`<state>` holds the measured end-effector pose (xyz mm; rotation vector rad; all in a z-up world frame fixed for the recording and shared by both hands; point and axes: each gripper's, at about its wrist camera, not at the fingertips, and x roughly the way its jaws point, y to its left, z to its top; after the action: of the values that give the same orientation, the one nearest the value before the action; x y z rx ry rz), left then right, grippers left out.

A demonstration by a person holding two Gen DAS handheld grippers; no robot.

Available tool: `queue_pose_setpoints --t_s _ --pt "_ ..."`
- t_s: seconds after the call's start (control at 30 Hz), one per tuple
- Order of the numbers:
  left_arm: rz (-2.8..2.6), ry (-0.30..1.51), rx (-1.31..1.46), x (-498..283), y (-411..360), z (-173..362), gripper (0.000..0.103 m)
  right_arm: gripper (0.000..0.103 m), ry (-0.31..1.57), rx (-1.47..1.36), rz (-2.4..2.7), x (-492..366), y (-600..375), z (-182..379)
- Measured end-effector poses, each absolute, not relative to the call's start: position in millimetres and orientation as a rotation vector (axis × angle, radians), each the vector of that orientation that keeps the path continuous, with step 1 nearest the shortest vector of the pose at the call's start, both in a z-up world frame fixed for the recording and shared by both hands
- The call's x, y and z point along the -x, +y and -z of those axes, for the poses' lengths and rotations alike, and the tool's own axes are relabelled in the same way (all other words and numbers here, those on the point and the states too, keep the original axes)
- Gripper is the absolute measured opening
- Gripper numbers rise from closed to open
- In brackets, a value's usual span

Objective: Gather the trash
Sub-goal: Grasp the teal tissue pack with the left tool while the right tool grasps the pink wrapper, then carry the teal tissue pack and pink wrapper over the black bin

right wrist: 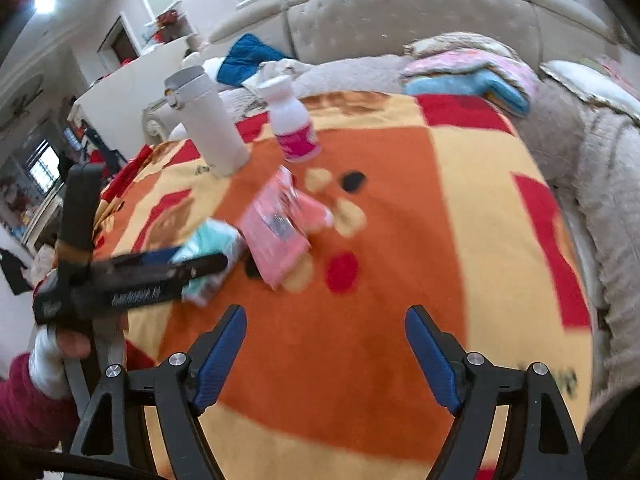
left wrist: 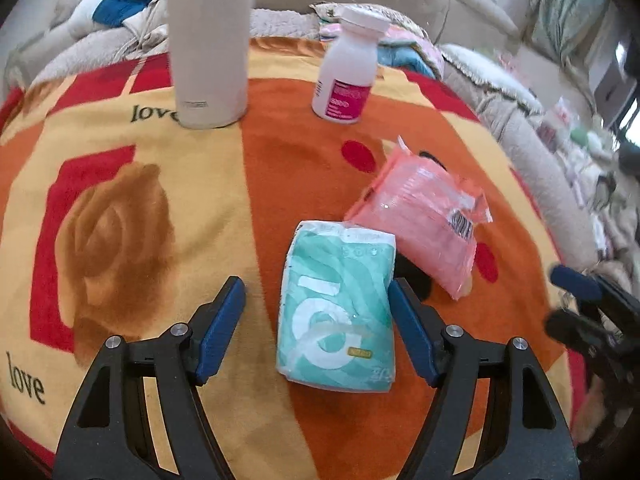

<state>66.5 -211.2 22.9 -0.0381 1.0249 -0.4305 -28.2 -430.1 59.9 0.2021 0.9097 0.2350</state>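
The left gripper (left wrist: 318, 312) stands open around a teal tissue pack (left wrist: 338, 308), pads not pressing it. The right gripper (right wrist: 326, 340) hangs open over the blanket (right wrist: 400, 280).

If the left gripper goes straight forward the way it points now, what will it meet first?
Most likely the teal tissue pack. It lies flat on the blanket between the open fingers of the left gripper, nearer the right finger. The pink packet lies farther on.

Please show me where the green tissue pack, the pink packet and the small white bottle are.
green tissue pack (left wrist: 338, 308), left wrist view, middle of its front
pink packet (left wrist: 420, 216), left wrist view, its centre
small white bottle (left wrist: 346, 76), left wrist view, its body
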Motion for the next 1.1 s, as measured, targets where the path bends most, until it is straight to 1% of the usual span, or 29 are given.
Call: queue_pose_setpoints --t_s 0.03,0.07,0.23,0.43,0.47,0.5,0.53,0.57,0.6,0.63,0.77,0.93,1.1 --pt "0.436 1.028 0.038 -66 -209 -24 0.052 0.081 0.905 -0.189 -0.245 20 -426 -62" --pt "0.437 1.029 0.026 -65 -207 -25 0.045 0.082 0.898 -0.175 -0.256 10 -420 -64" --pt "0.420 1.032 0.011 -53 -189 -32 0.041 0.083 0.903 -0.072 -0.307 -33 -396 -67" --pt "0.402 1.027 0.042 -40 -167 -35 0.041 0.085 0.987 0.149 -0.343 -69 -359 -44" --pt "0.402 1.029 0.043 -39 -165 -33 0.041 0.083 1.006 0.164 -0.343 -71 -357 -39" --pt "0.404 1.031 0.047 -40 -164 -32 0.041 0.079 1.025 0.177 -0.340 -74 -355 -32" --pt "0.404 1.034 0.056 -39 -163 -31 0.041 0.060 1.030 0.183 -0.330 -75 -354 -29" --pt "0.403 1.034 0.065 -38 -164 -30 0.041 0.049 1.033 0.178 -0.320 -74 -355 -24" --pt "0.403 1.034 0.072 -38 -164 -29 0.041 0.047 1.027 0.157 -0.321 -72 -356 -23" --pt "0.403 1.032 0.083 -37 -163 -29 0.041 0.042 1.004 0.120 -0.315 -67 -360 -25" --pt "0.409 1.018 0.112 -29 -165 -35 0.041 0.041 0.982 0.024 -0.328 -47 -370 -35" --pt "0.417 1.008 0.132 -9 -172 -40 0.041 0.041 0.951 0.012 -0.331 -2 -372 -49" --pt "0.434 1.012 0.131 12 -183 -41 0.041 0.041 0.948 -0.006 -0.323 41 -379 -51"
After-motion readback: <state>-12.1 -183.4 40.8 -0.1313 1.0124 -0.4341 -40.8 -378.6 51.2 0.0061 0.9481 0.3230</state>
